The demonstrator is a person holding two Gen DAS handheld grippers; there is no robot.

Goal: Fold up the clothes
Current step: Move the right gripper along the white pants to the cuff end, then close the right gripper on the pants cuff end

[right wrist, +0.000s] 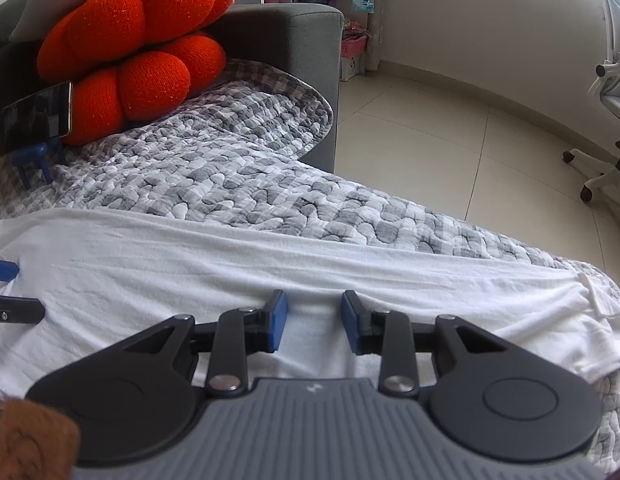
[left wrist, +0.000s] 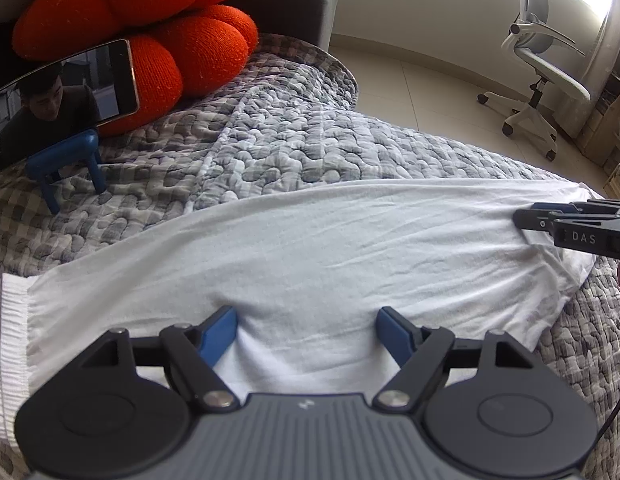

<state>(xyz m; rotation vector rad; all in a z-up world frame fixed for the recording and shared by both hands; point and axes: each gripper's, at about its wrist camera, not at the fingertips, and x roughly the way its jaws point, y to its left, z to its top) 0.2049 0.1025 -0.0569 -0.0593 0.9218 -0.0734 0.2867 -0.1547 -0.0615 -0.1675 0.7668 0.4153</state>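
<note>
The left gripper (left wrist: 308, 332) is spread wide over the white garment (left wrist: 310, 248), its blue pads (left wrist: 220, 338) at the cloth. The right gripper (right wrist: 314, 326) is parted less widely, over the same garment's near edge. The garment lies flat across the grey checked quilt (left wrist: 270, 136), stretching from 9 to 3 o'clock. The right gripper's side reads "DAS" (left wrist: 584, 237).

The right gripper (right wrist: 314, 322) spreads its blue fingers (right wrist: 279, 322) over a white garment (right wrist: 150, 256) crossing mid-frame on a grey quilt (right wrist: 230, 168); an orange cushion (right wrist: 130, 48) sits upper left.
</note>
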